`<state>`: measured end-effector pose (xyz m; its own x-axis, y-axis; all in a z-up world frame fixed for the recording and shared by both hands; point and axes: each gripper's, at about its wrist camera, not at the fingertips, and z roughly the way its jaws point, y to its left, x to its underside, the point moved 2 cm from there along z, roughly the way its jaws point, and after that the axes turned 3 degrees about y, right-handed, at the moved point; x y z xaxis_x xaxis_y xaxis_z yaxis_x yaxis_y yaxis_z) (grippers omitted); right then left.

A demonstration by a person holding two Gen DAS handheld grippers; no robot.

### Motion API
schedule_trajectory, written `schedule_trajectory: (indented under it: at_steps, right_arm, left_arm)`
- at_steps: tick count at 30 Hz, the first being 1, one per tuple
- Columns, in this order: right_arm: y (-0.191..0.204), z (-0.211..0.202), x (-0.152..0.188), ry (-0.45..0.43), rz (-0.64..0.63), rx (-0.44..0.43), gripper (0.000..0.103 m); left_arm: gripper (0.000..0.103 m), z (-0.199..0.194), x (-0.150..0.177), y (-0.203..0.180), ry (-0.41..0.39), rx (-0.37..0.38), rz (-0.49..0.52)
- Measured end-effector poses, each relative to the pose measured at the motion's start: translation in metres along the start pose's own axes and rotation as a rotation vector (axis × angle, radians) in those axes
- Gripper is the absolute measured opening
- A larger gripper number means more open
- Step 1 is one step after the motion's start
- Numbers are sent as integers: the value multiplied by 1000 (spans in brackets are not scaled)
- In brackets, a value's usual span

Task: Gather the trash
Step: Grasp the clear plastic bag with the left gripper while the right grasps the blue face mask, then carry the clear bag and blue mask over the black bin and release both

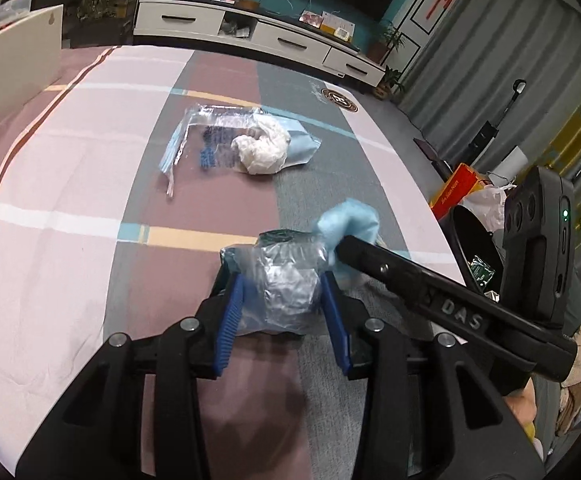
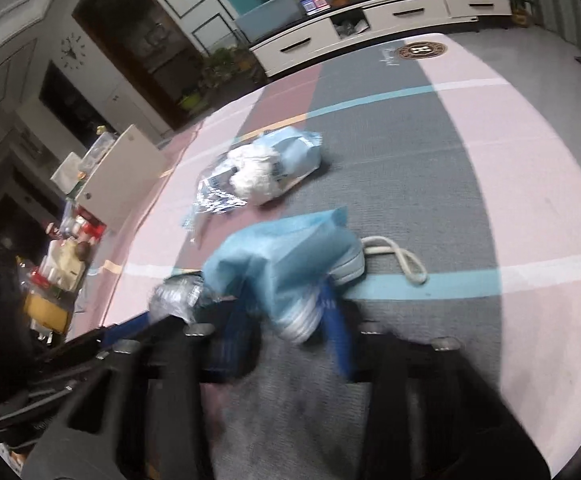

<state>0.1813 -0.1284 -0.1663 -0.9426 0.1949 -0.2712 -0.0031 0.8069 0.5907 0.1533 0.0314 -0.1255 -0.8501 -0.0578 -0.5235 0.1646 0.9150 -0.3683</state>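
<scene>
Fingers: your left gripper (image 1: 282, 304) is squeezing the crinkly plastic wrapper (image 1: 286, 276), right gripper (image 2: 286, 316) is pinching the blue mask (image 2: 290, 264). Both light & floppy; grab mid-bulk.

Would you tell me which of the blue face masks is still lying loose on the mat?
The blue mask farther away, under the white crumpled tissue beside the clear wrapper. The nearer mask is pinched in the right gripper.

Glossy crinkled plastic wrapper (image 1: 286, 284), matt cloth (image 1: 70, 200)
</scene>
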Motion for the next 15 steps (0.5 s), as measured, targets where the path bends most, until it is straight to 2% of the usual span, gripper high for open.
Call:
schedule_trajectory:
  at_steps: [3,6,10,15]
  right_arm:
    - [3,-1,0,-15,-1,-8,8]
    - [-1,-15,-4,-81,22,41,7]
    - [-13,-41,-9,-148,57,45,7]
    - [-21,-65,-7,-186,55,61,7]
  left_arm:
    - [41,-2,1,2,-1,3,0]
    - [41,-7,1,7,-15,-7,-10]
    - [41,-16,-1,11,-50,-1,-24]
    - [41,-26,-5,1,-106,19,-4]
